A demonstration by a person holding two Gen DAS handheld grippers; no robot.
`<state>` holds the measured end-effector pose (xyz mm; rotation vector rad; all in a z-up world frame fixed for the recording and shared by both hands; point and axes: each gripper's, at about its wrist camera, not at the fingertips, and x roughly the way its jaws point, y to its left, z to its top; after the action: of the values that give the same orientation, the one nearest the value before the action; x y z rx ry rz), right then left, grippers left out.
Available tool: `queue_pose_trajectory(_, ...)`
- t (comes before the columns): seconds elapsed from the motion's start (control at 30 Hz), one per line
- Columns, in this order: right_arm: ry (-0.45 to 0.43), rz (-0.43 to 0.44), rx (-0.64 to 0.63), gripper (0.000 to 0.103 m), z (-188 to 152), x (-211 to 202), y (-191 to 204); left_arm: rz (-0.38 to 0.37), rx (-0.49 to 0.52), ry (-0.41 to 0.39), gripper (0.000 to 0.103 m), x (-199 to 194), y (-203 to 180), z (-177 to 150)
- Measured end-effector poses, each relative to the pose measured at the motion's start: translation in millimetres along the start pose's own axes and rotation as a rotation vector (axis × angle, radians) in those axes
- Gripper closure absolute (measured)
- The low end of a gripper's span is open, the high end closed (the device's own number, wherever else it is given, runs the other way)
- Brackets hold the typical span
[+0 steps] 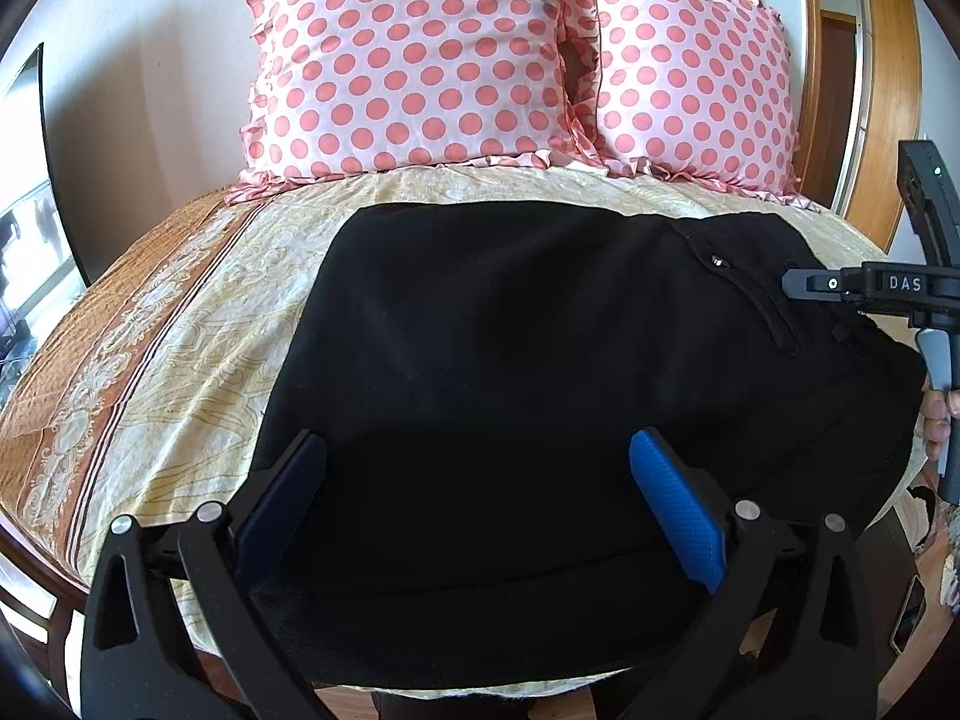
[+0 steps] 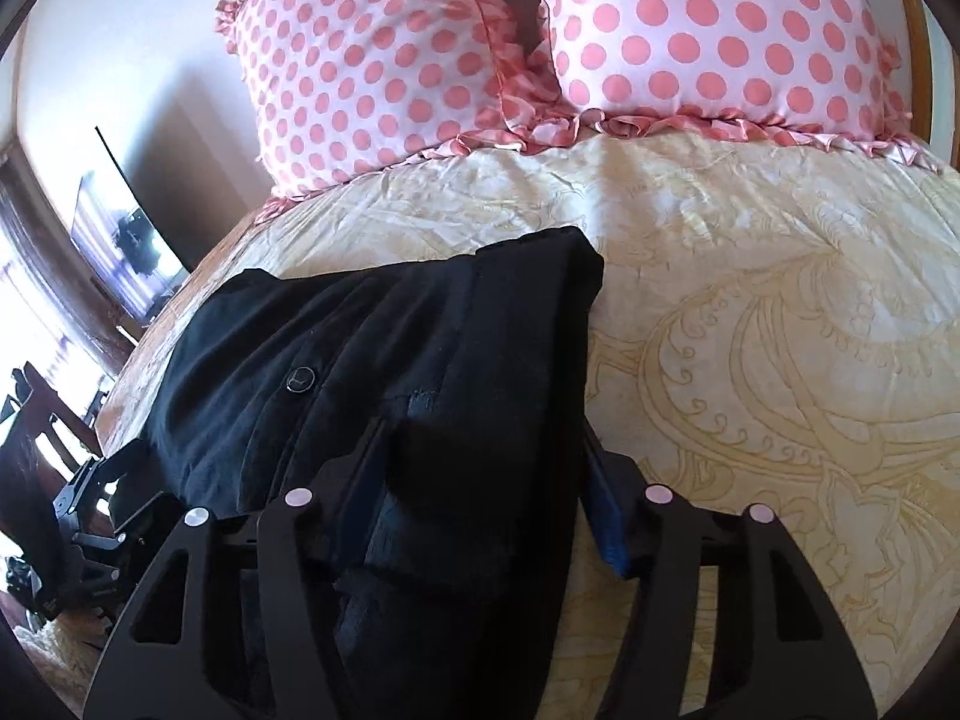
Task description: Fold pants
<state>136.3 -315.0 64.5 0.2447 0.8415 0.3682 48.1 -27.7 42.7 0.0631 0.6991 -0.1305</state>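
Observation:
Black pants [image 1: 510, 372] lie flat on the cream patterned bedspread [image 1: 198, 372], the waist end with a zip to the right. My left gripper [image 1: 477, 456] is open, blue pads spread wide, low over the pants' near edge. The pants also show in the right wrist view [image 2: 360, 360], with a button on the waist. My right gripper [image 2: 480, 450] is open, its jaws either side of the bunched waist edge. The right tool [image 1: 870, 285] shows at the right edge of the left wrist view, over the waist.
Two pink polka-dot pillows [image 1: 408, 60] stand against the wall at the head of the bed. A brown bedspread border [image 1: 90, 396] runs along the left. A TV screen [image 2: 120, 240] hangs at the far left. Bare bedspread [image 2: 780, 330] lies right of the pants.

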Motion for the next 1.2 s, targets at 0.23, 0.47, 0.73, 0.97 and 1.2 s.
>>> queue_pose_trajectory(0.23, -0.007, 0.000, -0.006, 0.045, 2.8, 4.5, -1.7, -0.054, -0.094, -0.072, 0.002, -20.0, 50.0, 38.3)
queue_pose_trajectory(0.47, -0.009, 0.021, -0.014, 0.046, 1.6, 3.2, -5.8, -0.221, -0.197, 0.156, 0.022, 44.6, 95.7, 83.3)
queue_pose_trajectory(0.73, -0.005, 0.049, 0.005, 0.038, 6.7, 10.2, -9.9, -0.269, -0.235, 0.329, 0.026, 101.8, 96.7, 91.9)
queue_pose_trajectory(0.97, -0.044, 0.030, -0.051, 0.058, 5.6, 4.9, -5.3, -0.267, -0.241, 0.308, 0.071, 104.1, 88.7, 103.5)
queue_pose_trajectory(1.2, -0.071, -0.015, -0.078, 0.077, 9.3, -6.6, -0.5, -0.258, -0.177, 0.224, 0.093, 80.6, 80.3, 117.4)
